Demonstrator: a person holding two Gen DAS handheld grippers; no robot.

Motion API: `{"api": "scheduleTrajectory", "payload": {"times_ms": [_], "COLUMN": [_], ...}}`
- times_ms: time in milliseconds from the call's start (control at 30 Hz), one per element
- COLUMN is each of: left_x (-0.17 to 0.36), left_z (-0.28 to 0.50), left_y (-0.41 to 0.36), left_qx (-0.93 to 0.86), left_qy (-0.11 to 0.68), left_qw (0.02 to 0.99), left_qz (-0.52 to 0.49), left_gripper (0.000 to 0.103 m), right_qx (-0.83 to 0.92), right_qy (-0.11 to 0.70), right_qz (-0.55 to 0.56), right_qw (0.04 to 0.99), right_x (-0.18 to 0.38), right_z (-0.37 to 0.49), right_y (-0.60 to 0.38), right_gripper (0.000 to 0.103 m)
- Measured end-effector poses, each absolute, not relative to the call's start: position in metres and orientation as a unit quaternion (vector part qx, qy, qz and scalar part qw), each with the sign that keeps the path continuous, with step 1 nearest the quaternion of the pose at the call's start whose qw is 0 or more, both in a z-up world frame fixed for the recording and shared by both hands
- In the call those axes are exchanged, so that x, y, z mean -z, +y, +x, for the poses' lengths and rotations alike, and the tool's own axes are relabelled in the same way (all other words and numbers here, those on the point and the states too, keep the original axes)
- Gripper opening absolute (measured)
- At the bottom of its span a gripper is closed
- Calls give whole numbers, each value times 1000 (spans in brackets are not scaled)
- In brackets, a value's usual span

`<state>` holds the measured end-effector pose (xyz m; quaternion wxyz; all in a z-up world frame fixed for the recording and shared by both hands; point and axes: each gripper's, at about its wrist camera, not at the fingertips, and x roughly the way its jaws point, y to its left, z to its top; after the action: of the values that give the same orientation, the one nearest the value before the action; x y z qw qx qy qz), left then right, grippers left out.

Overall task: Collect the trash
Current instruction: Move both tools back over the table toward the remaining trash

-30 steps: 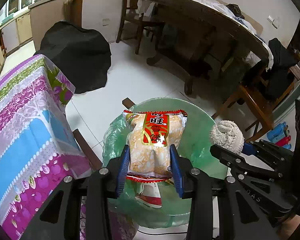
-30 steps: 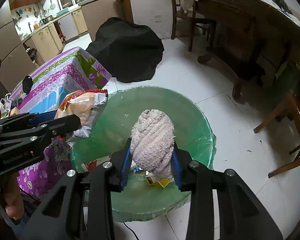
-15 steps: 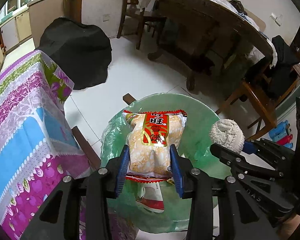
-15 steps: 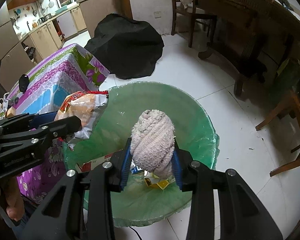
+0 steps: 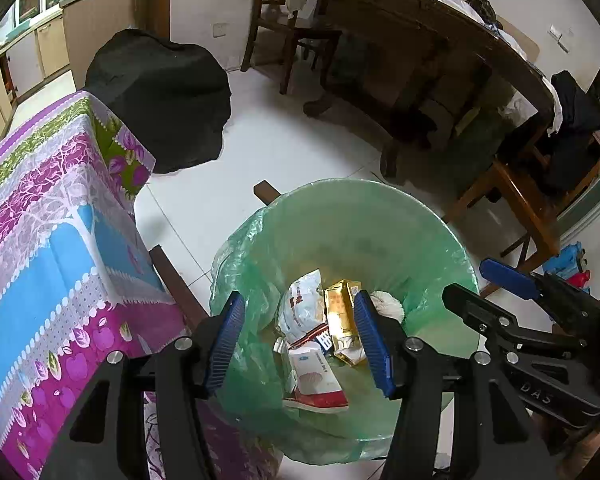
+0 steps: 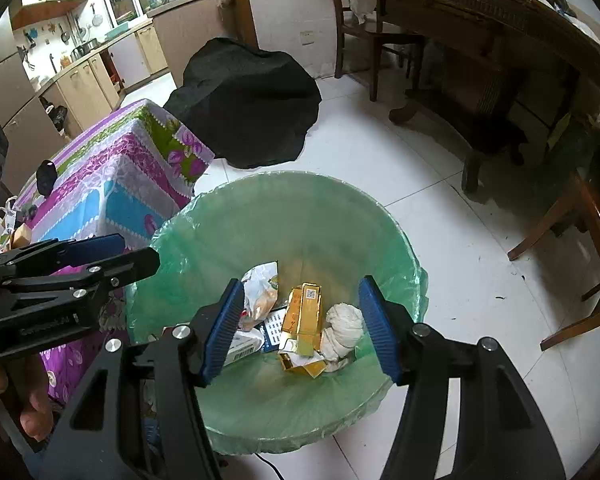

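Both the left gripper [image 5: 300,338] and right gripper [image 6: 302,326] hang spread and empty above the green-lined round bin's rim [image 6: 292,176], beside the floral tablecloth edge [image 5: 140,236].

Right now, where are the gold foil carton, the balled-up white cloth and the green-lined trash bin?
gold foil carton [image 6: 305,312]: right wrist view, middle of its front face.
balled-up white cloth [image 6: 342,326]: right wrist view, centre of the bundle.
green-lined trash bin [image 6: 300,208]: right wrist view, bare far inner wall.

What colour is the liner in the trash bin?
Translucent green liner, clearest in the right wrist view.
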<state>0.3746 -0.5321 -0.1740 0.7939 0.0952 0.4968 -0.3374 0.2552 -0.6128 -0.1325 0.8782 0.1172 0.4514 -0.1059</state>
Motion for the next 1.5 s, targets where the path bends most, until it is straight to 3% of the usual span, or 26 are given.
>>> {"api": "scheduleTrajectory", "payload": {"times_ms": [633, 833, 1000, 1133, 1300, 1500], "left_x": [171, 152, 138, 126, 104, 138], "left_z": [363, 350, 351, 371, 397, 435], "left_y": [-521, -483, -394, -293, -141, -27], "left_qx": [335, 349, 335, 269, 145, 38], "left_qy": [491, 467, 443, 437, 403, 448], "left_qw": [797, 806, 828, 857, 904, 893], "left_qz": [105, 101, 82, 47, 1, -29], "left_gripper": [58, 59, 69, 71, 82, 85], "right_qx": [107, 79, 31, -6, -42, -68], "right_qy": [436, 364, 330, 325, 327, 345], "right_qz": [119, 122, 114, 108, 99, 88], "right_qw": [886, 920, 936, 939, 939, 932], "right_x": [119, 89, 77, 77, 76, 85], "right_z": [240, 215, 200, 200, 207, 218], "right_y": [-603, -568, -523, -490, -457, -426], "right_gripper": [64, 80, 85, 87, 89, 89]}}
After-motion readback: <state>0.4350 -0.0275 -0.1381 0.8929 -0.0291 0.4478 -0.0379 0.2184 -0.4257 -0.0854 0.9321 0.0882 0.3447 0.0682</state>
